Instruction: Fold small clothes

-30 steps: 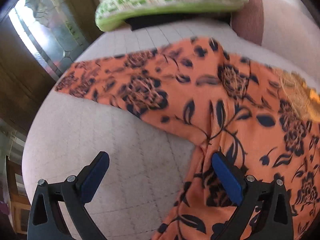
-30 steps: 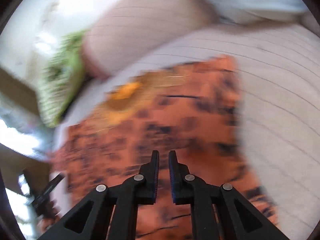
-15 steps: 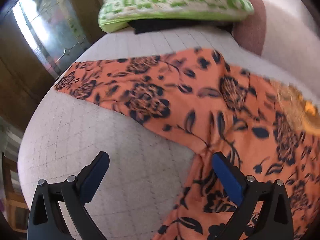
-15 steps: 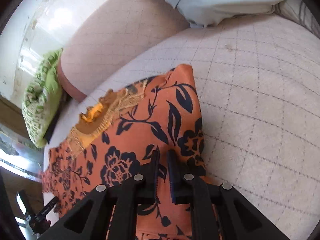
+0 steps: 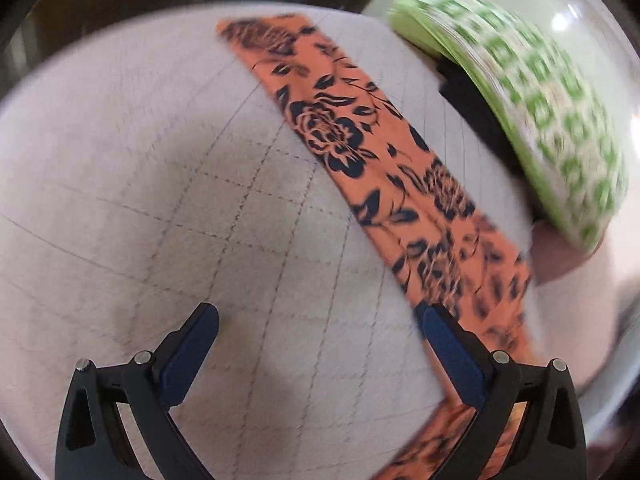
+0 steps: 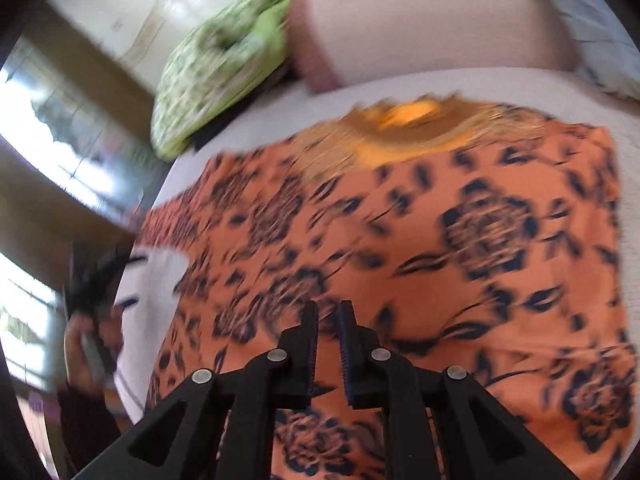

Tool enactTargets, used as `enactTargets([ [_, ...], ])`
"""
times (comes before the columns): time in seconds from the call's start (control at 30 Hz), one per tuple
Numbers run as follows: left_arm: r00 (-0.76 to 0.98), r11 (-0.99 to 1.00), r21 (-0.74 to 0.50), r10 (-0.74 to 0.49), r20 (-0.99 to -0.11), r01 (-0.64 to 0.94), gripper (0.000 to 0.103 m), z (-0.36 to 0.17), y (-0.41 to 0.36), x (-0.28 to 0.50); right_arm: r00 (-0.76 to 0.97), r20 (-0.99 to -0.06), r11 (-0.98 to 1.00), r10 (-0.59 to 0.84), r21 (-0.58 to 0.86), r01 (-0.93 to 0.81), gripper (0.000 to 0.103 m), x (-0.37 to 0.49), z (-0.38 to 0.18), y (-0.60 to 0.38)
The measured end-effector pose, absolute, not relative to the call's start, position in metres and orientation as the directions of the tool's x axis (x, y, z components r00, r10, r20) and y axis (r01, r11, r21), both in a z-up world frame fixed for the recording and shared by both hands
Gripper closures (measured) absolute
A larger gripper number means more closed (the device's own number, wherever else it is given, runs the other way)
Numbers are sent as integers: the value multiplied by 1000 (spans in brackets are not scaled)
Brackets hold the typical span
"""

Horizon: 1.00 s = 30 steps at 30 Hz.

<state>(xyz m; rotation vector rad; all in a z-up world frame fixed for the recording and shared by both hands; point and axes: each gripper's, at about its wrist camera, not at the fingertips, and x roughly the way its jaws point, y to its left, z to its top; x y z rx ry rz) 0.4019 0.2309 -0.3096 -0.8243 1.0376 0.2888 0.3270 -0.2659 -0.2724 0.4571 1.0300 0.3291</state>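
Sleeve fabric of an orange garment with black floral print [image 5: 356, 148] is seen in the left wrist view, stretched flat across the pale quilted bed [image 5: 160, 208]; the left gripper [image 5: 316, 344] is held wide apart, nothing between its fingers. A green-and-white patterned cushion [image 5: 532, 108] lies beyond. In the right wrist view, though blurred, the garment's body [image 6: 440, 240] is spread unfolded, and the right gripper [image 6: 325, 320] is nearly together, apparently empty. Folding seems barely begun; every fold remains.

Matt printed cloth garment [image 6: 400, 248], quilted bedcover [image 5: 160, 168] (stitched)
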Motion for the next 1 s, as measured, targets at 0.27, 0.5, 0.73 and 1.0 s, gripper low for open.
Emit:
enactTargets([
  [0.27,582,512,-624,-266,-769,-591,1,-319,272,426,354,-737,796,576,604,-37,86,335,-321,-246],
  [0.5,547,545,-613,-303,-780,-572,1,-316,301,485,325,-716,762,617,648,-19,86,335,-325,-259],
  [0.73,596,577,-651,-321,-736,-493,35,-321,323,520,323,-707,753,629,657,-28,86,338,-327,-259],
  [1.0,633,507,-702,-340,-696,-500,94,-337,345,518,329,-697,746,637,665,-37,86,341,-328,-260],
])
